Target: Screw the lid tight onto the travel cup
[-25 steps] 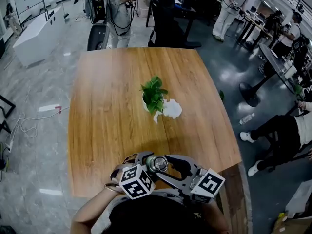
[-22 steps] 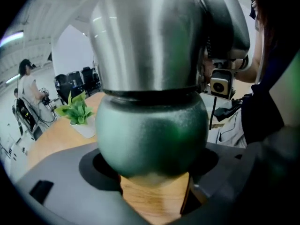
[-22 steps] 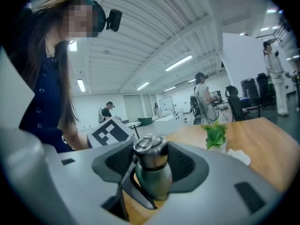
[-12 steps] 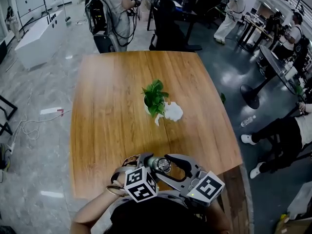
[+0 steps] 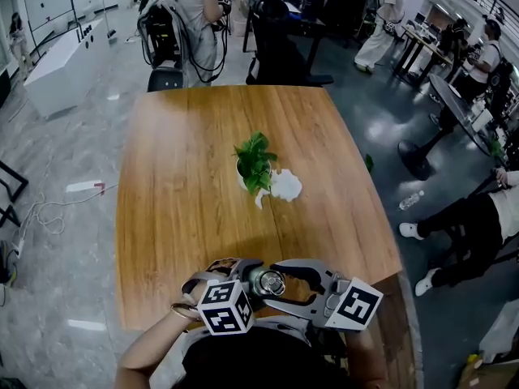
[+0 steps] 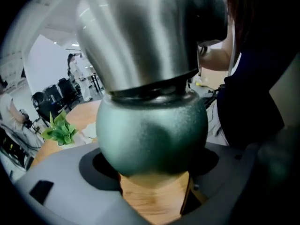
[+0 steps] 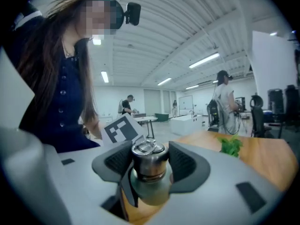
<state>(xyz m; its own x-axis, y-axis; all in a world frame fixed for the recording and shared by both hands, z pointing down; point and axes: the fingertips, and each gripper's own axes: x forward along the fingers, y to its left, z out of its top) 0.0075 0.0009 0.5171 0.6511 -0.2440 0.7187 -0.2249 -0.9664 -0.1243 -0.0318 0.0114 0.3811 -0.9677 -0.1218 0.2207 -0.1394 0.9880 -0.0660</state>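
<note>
At the bottom centre of the head view, over the near edge of the wooden tabletop (image 5: 186, 185), both grippers meet on the travel cup (image 6: 152, 130), which is held in the air and not standing on the wood. The lid (image 7: 148, 156), steel with a ring on its top, already sits on the cup's mouth, so placing it is done. What seems left is the tightening itself. No view shows how far the thread has gone in, so I cannot say whether it is snug.

The left gripper (image 6: 152, 172) has its jaws pressed against the green rounded part of the cup, low in the left gripper view, and looks to be bracing it. The right gripper (image 7: 149, 165) pinches the lid from both sides at the centre of the right gripper view, pads touching the steel. A small potted plant (image 5: 255, 160) stands well apart, mid-tabletop.
</note>
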